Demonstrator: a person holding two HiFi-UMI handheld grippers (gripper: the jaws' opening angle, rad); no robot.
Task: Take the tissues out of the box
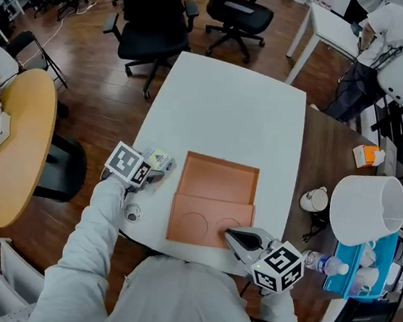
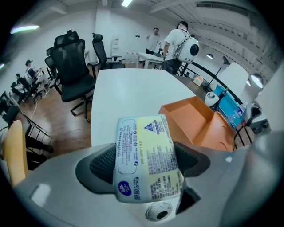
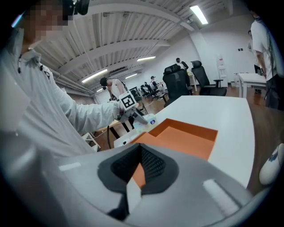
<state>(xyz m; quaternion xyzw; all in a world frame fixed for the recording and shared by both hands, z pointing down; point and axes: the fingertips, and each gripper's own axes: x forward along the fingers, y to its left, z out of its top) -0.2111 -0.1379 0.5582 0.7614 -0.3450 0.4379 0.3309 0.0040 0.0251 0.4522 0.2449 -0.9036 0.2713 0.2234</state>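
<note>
On the white tabletop (image 1: 223, 101) at the head view's lower centre, I hold the open orange box (image 1: 217, 180) with the right tongs (image 1: 236, 237) closed on its lid, while the left tongs (image 1: 158, 166), just left of the box, clamp the tissue pack (image 2: 146, 159) across its width, apparently clear of the box.

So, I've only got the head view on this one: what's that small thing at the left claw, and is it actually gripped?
Observer: It's a tissue pack, white and yellow with print, clamped crosswise between the left claw's pads.
Operator: And the right claw, is it just resting on the lid?
Observer: No. The right claw is shut on the lid of the orange box; a sliver of orange shows between its pads.
</note>
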